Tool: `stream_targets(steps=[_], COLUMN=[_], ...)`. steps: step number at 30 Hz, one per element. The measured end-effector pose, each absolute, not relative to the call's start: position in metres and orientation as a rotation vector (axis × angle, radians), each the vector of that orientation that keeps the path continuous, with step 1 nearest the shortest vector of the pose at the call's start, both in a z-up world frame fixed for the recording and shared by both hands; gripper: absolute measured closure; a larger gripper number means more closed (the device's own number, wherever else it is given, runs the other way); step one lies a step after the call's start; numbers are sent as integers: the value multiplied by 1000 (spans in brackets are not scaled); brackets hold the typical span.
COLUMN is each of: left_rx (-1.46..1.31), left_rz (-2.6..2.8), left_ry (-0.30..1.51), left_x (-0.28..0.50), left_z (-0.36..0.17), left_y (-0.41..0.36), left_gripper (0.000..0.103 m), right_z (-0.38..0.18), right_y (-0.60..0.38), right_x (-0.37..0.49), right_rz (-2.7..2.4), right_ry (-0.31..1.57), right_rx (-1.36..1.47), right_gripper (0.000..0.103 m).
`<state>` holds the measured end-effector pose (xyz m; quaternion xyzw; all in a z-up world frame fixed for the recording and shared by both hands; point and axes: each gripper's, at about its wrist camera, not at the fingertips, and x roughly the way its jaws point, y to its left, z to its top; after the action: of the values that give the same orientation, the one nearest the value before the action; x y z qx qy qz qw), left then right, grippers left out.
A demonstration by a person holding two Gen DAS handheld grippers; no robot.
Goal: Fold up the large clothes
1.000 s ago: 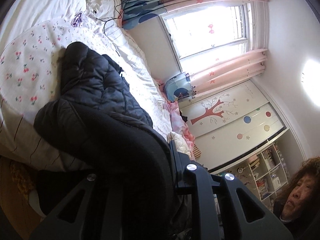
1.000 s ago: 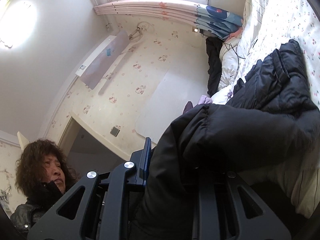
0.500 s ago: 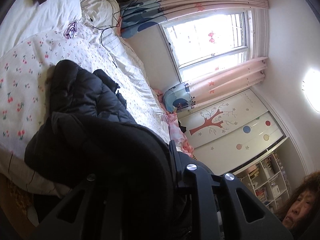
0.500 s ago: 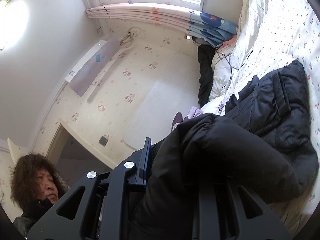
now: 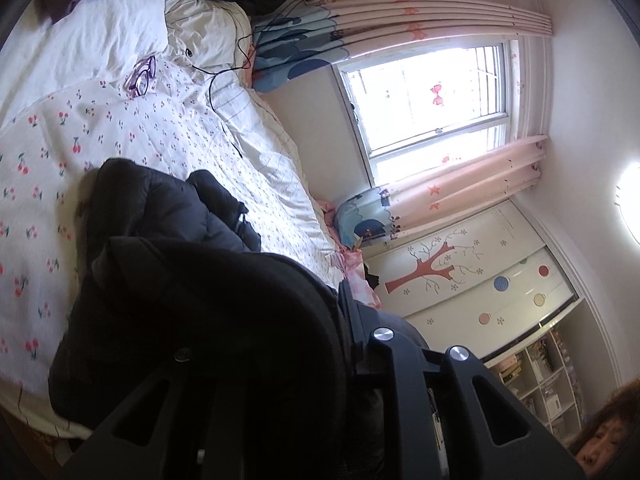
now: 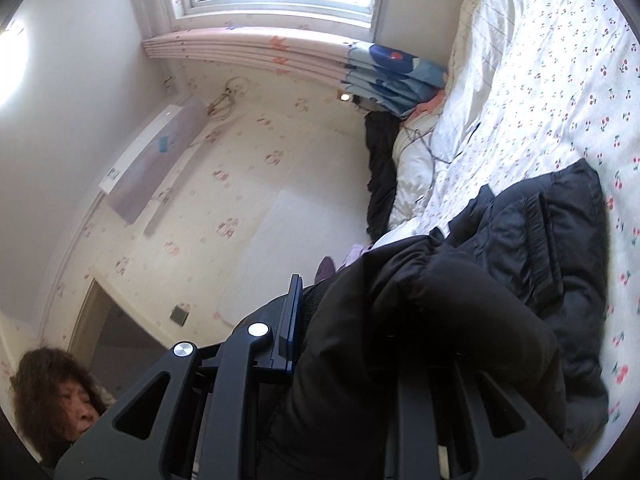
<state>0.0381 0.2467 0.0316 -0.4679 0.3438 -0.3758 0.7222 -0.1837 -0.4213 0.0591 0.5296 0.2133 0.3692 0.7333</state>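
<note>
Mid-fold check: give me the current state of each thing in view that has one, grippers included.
Black puffer jacket: partly on the bed, near end lifted and draped over both grippers.
Left gripper: shut on the jacket.
Right gripper: shut on the jacket.
Bed quilt: spread flat under the jacket.
Curtains: drawn aside.
Ceiling light: on.

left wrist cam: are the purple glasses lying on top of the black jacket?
No. The glasses lie on the white bedding near the pillows, well apart from the black jacket.
</note>
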Motion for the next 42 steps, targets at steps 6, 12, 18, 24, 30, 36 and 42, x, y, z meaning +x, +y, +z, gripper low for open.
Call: stream_targets(steps=[6, 12, 18, 24, 30, 36, 42], left_rx=[-1064, -1108, -1171, -1228, -1197, -1120, -1110], left_rz=[-790, -740, -647, -536, -483, -465, -434], left_ry=[769, 770, 772, 775, 769, 766, 863], left_x=[80, 126, 169, 193, 204, 222, 237], left_z=[24, 13, -20, -68, -79, -66, -90], left_y=[243, 236, 227, 221, 219, 210, 201], left_gripper=[85, 85, 85, 85, 85, 85, 78], right_z=[53, 35, 2, -48, -68, -65, -95], right_y=[-424, -432, -437, -436, -432, -432, -430], right_x=[-145, -95, -41, 2, 28, 46, 64], right_rz=[744, 648, 547, 469, 465, 433, 394], right_ry=[489, 541, 621, 700, 716, 727, 835], right_rx=[1178, 1195, 1206, 1224, 1224, 1205, 1241], right_gripper=[83, 83, 83, 83, 83, 81, 80])
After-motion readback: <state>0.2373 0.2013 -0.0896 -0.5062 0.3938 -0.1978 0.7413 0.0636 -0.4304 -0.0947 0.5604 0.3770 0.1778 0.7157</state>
